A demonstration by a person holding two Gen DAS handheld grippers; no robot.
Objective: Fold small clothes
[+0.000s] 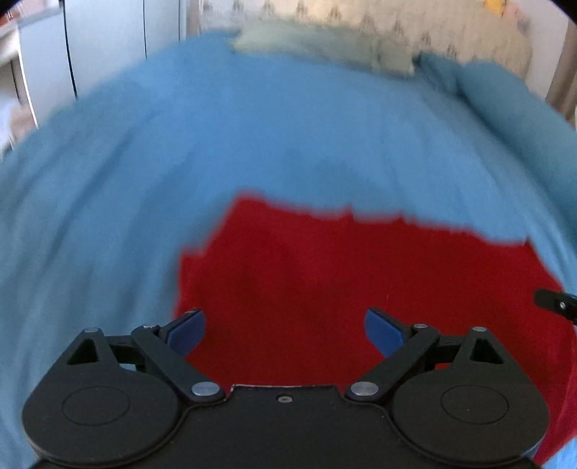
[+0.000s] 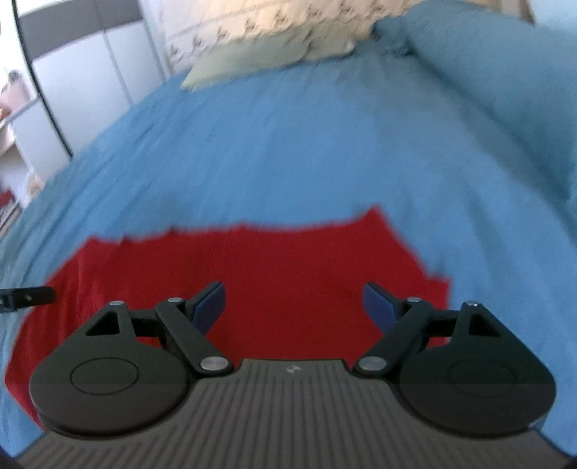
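Red knit garment point(image 1: 360, 288) lies spread flat on a blue bedsheet point(image 1: 216, 144), near the front of the bed, its far edge running in a ragged, slightly stepped line. Both views are blurred, so the knit's finer detail is hard to read.

The left gripper point(image 1: 285, 332) hangs above the garment's near left part with its jaws wide apart — nothing between the blue pads point(image 1: 187, 333), only red cloth below. At the right edge of that view a black tip of the other tool pokes in over the garment.

The right gripper point(image 2: 294, 306) hangs above the near right part of the same garment, jaws likewise spread wide and holding nothing; whether either tool touches the cloth cannot be told.

Farther back on the bed sits a pale green pillow point(image 2: 245, 61) against a patterned cream cover point(image 2: 274, 18), with a blue pillow point(image 2: 487, 61) to its right. A white wardrobe point(image 1: 108, 36) stands off the bed's left side.
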